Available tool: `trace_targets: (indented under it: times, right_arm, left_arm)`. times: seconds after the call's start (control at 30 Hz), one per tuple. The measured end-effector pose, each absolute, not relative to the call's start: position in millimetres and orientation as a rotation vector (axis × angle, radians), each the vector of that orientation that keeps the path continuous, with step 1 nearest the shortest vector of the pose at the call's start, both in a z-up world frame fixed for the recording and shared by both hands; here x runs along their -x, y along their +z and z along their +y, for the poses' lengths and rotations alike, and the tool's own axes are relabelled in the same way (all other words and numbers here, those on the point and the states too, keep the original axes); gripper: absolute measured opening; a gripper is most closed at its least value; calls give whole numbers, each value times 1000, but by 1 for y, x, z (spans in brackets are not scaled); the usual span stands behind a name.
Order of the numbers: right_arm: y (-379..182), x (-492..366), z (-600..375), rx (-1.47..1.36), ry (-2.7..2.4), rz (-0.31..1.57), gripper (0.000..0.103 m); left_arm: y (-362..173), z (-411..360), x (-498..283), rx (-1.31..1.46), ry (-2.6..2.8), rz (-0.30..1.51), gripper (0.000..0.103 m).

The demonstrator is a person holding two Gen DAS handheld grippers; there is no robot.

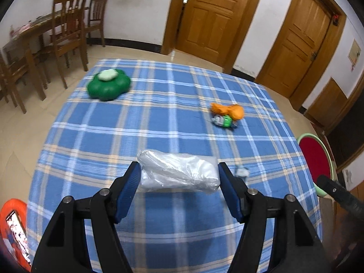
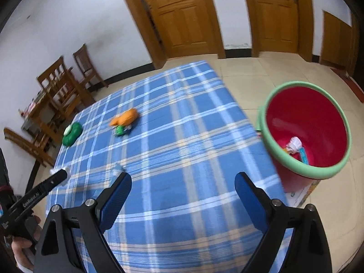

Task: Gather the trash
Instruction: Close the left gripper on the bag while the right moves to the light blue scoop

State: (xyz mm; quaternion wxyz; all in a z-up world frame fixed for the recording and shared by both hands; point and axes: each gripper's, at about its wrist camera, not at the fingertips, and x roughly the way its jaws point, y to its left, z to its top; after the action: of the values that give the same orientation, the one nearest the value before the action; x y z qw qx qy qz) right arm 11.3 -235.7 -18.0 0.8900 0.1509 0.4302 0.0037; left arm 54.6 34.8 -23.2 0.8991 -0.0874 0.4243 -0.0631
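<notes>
- white walls (image 1: pixel 141 6), dark skirting
- two wooden doors (image 1: pixel 211 13)
- beige tiled floor (image 2: pixel 268 68)
- wooden chairs (image 1: pixel 68 25) by dining table (image 1: pixel 29 31)

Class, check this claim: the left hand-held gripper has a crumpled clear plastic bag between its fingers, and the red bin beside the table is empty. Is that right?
Not quite. The red bin is not empty: the right wrist view shows a few scraps of trash at its bottom. The rest stands: the left hand-held gripper has the clear plastic bag between its fingers.
</notes>
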Motion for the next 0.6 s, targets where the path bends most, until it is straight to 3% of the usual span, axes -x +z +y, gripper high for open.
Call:
trace_targets:
  times: [0.6]
  right_arm:
    - [-40,-26,-123,-63,194,985,93]
  left_arm:
    - [-42,100,-29,270,-25,877,69]
